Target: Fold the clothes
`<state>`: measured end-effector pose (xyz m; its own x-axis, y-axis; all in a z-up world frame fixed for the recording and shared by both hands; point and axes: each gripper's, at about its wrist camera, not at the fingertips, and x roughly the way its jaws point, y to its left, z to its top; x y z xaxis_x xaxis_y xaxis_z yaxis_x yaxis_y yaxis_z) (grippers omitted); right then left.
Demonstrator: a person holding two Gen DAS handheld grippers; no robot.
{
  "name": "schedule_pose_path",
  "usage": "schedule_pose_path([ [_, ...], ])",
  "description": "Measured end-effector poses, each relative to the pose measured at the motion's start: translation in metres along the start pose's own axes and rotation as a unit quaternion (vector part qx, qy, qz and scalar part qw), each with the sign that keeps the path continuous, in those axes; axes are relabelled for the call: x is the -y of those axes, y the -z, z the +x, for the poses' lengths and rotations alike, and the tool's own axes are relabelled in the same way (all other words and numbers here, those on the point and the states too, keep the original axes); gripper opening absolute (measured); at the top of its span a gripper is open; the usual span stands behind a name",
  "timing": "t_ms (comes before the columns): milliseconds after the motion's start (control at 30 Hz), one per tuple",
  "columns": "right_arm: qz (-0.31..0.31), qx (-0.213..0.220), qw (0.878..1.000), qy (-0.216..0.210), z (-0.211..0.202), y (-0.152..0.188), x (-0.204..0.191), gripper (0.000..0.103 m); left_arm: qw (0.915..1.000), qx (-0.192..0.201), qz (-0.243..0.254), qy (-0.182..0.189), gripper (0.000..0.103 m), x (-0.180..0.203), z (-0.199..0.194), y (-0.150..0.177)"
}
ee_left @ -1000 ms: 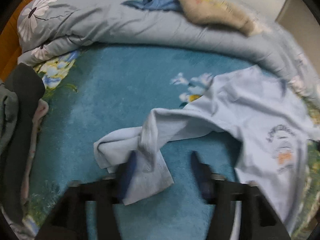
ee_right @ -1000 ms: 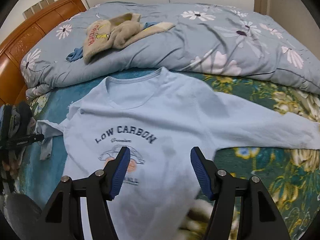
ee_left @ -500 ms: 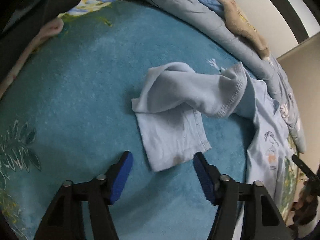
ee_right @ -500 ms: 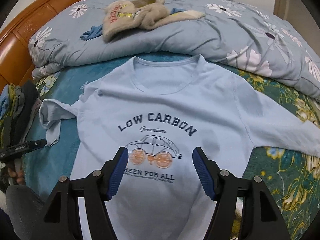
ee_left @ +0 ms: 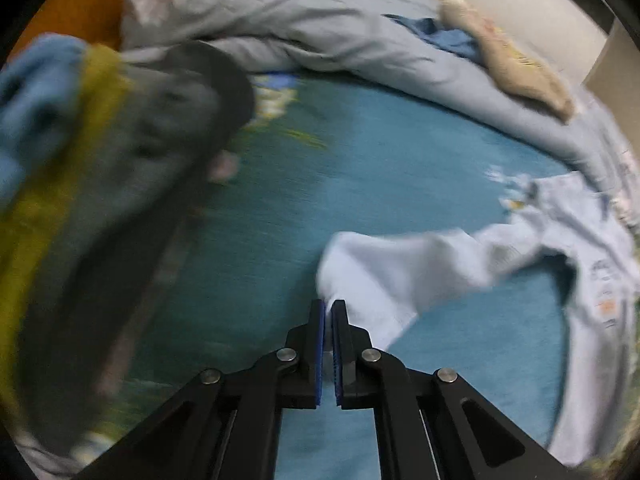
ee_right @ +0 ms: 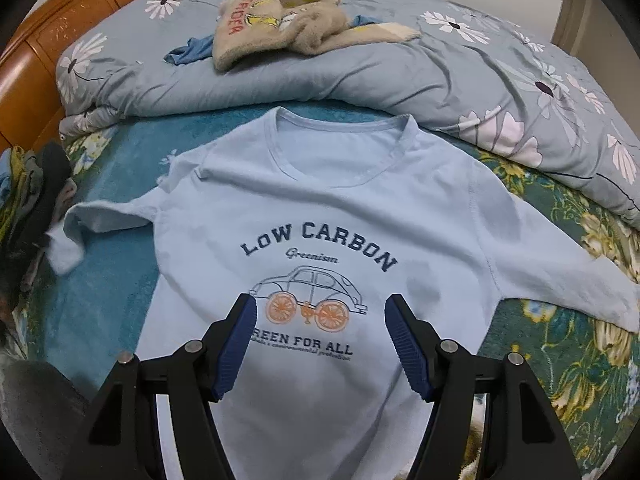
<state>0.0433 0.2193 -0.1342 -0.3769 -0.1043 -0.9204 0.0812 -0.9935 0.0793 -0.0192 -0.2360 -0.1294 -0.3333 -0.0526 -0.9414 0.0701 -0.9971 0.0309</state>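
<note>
Light blue tee point(ee_right: 320, 208) lies face up on the teal bed sheet point(ee_right: 108, 280), collar at 12 o'clock against the quilt point(ee_right: 400, 76), print in the middle. Left gripper point(ee_left: 328, 308) has just been closing, now clenched on the sleeve point(ee_left: 384, 276) end; cloth pinched between its pads, sleeve trailing off to 3 o'clock. View blurred. Right gripper point(ee_right: 320, 344) hovers over the tee's lower print, jaws apart, nothing between them. Clothes pile point(ee_left: 100, 152) at 9 o'clock. Beige garment point(ee_right: 280, 20) on the quilt at 12.
</note>
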Motion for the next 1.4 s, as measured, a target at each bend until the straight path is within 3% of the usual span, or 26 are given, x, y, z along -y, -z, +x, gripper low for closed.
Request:
schedule_pose_path([
  [100, 0.005, -0.007, 1.0, 0.008, 0.005, 0.002, 0.001, 0.068, 0.9982, -0.022, 0.023, -0.05, 0.004, -0.019, 0.008, -0.008],
  [300, 0.023, -0.019, 1.0, 0.007, 0.01, 0.004, 0.007, 0.068, 0.9929, -0.07, 0.036, -0.09, 0.004, -0.026, 0.045, 0.0],
  [467, 0.018, -0.018, 1.0, 0.016, 0.009, 0.0, 0.015, 0.068, 0.9961, -0.057, 0.016, -0.065, 0.008, -0.023, 0.043, 0.006],
  [533, 0.011, -0.014, 1.0, 0.021, 0.008, -0.007, 0.019, 0.068, 0.9975, -0.043, 0.014, -0.054, 0.019, -0.019, 0.032, 0.004],
  [600, -0.001, -0.008, 1.0, 0.029, 0.008, -0.019, 0.024, 0.068, 0.9984, -0.027, 0.018, -0.047, 0.038, -0.013, 0.023, 0.001],
  [733, -0.025, 0.002, 0.999, 0.048, 0.016, -0.056, 0.037, 0.068, 0.9984, 0.017, 0.053, -0.01, 0.042, 0.023, 0.006, -0.024],
  [800, -0.027, 0.002, 0.998, 0.057, 0.023, -0.074, 0.046, 0.068, 0.9969, 0.029, 0.062, 0.039, 0.05, 0.049, 0.007, -0.043],
  [933, -0.017, -0.006, 0.997, 0.08, 0.045, -0.114, 0.07, 0.068, 0.9879, 0.035, 0.095, 0.117, 0.052, 0.106, 0.024, -0.082],
  [1067, -0.004, -0.032, 0.994, 0.109, 0.072, -0.141, 0.095, 0.068, 0.9797, 0.013, 0.127, 0.154, 0.052, 0.169, 0.053, -0.106],
  [1167, -0.005, -0.049, 0.993, 0.107, 0.085, -0.152, 0.107, 0.068, 0.9748, -0.011, 0.137, 0.176, 0.052, 0.204, 0.076, -0.118],
  [1400, -0.041, -0.087, 0.992, 0.081, 0.109, -0.156, 0.111, 0.068, 0.9723, -0.035, 0.176, 0.149, 0.051, 0.242, 0.094, -0.12],
])
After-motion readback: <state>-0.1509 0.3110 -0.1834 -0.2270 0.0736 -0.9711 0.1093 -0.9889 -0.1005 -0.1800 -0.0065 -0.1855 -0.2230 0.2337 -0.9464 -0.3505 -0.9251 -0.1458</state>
